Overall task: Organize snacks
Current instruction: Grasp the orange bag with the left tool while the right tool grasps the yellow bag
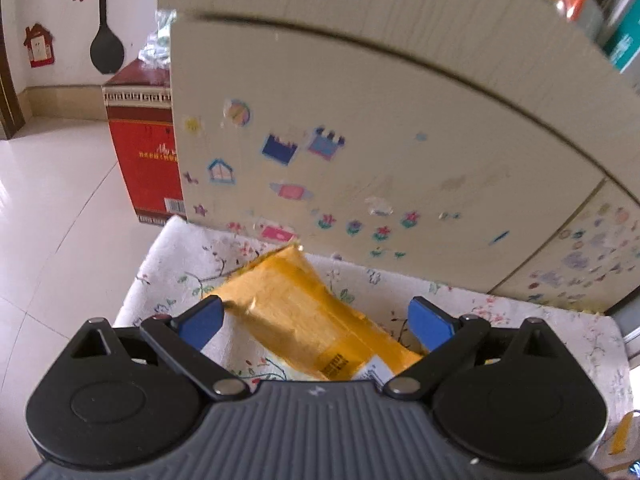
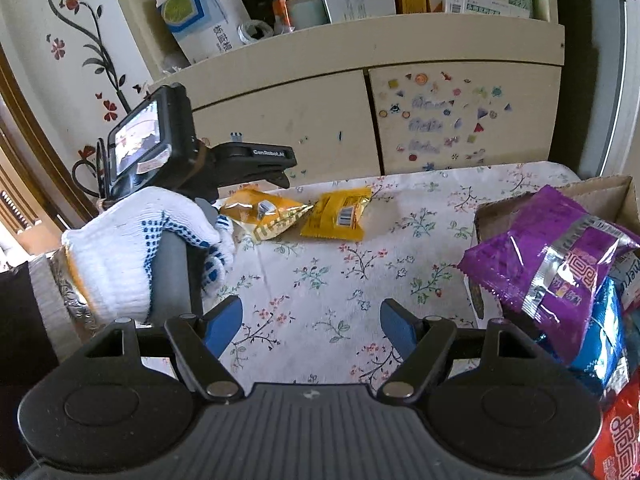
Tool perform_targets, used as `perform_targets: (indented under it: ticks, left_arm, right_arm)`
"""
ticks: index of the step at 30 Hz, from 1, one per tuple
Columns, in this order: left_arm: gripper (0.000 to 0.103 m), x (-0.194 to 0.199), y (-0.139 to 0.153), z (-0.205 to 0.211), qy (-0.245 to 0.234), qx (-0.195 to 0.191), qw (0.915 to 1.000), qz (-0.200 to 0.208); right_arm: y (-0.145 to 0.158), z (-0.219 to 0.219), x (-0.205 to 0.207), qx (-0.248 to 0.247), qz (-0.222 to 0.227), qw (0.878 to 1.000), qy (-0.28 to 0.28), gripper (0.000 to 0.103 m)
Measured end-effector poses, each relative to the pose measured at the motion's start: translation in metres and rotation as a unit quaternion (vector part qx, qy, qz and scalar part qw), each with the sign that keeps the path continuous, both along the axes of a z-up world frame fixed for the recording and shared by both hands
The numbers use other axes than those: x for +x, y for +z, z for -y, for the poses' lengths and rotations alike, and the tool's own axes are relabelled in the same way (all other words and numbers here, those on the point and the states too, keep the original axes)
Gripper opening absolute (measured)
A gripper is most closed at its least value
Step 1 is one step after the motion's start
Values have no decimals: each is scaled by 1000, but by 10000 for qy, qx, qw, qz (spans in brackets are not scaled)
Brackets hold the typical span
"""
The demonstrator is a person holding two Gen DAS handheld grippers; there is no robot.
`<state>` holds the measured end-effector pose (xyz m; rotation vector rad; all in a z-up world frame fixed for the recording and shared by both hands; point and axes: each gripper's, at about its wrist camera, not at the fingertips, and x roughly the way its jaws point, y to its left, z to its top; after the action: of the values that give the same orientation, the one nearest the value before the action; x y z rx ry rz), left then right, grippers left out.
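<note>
Lying flat on the flowered tablecloth (image 2: 320, 280), a yellow snack packet (image 1: 320, 320) sits between the spread blue fingers of the left gripper (image 1: 316, 322), which is released and lowered around it, probably to pick it up. A second yellow packet (image 2: 340, 214) rests just beside the first (both near the cabinet (image 2: 460, 120)). The right gripper (image 2: 312, 326) hangs unclenched and empty over bare cloth, near the cardboard box (image 2: 600, 192) already holding a purple bag (image 2: 560, 248), likely the collecting place.

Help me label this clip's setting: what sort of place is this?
Probably a lived-in home room. A floral tablecloth covers the table, children's stickers dot the cabinet doors, and flower decals decorate the wall above a tiled floor.
</note>
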<state>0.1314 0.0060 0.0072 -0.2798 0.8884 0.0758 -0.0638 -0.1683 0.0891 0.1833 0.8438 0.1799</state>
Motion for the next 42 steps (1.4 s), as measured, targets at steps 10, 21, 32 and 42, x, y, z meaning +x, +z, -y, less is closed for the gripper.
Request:
perform_targets:
  ticks: [10, 21, 32, 42]
  left_arm:
    - [78, -14, -18, -4, -195, 182, 9996, -128]
    - [61, -45, -14, -20, -985, 246, 9948, -69]
    - [60, -55, -9, -36, -1206, 193, 9925, -41]
    - [60, -55, -13, -38, -1380, 296, 9900, -43]
  right_arm:
    - [-12, -5, 11, -80, -92, 9999, -3, 81]
    - [-25, -14, 35, -71, -119, 9991, -411, 81]
    - [-57, -8, 93, 144, -257, 9911, -1297, 81]
    - [-85, -30, 151, -247, -363, 9915, -1225, 81]
